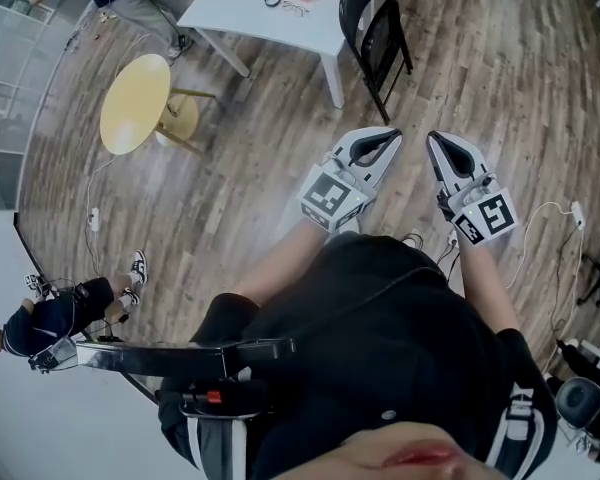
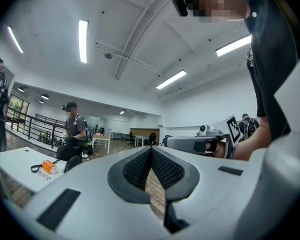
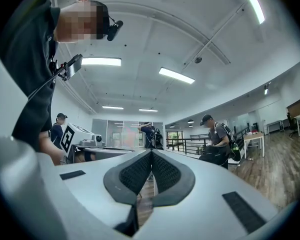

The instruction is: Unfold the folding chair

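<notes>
Approaching the folding chair (image 1: 376, 26) looks like the step in hand. It stands well ahead of both tools at the top of the head view, just beside a leg of the white tabletop (image 1: 250, 13), and neither tool touches it. The left tool (image 1: 388, 140) has its jaws pressed together with nothing between them. The right tool (image 1: 436, 140) is the same — closed tight and empty. Both are held level in front of the person's body, side by side, pointing roughly toward the chair.

To do this well, I judge that the jaws need to part before they arrive, since closed tips can only push. One tool could take the top of the backrest to steady the frame while the other takes the front edge of the seat, so the seat can swing down as the back is held. Coming in from the open side rather than the tabletop side would leave room for the legs to spread, as the tabletop's leg looks close enough to snag them.

The chair is black, with a thin tubular frame and what seems a dark mesh panel — whether seat or back I cannot tell. It stands upright on the wooden floor (image 1: 260, 168), narrow in profile, which suggests it is folded.
</notes>
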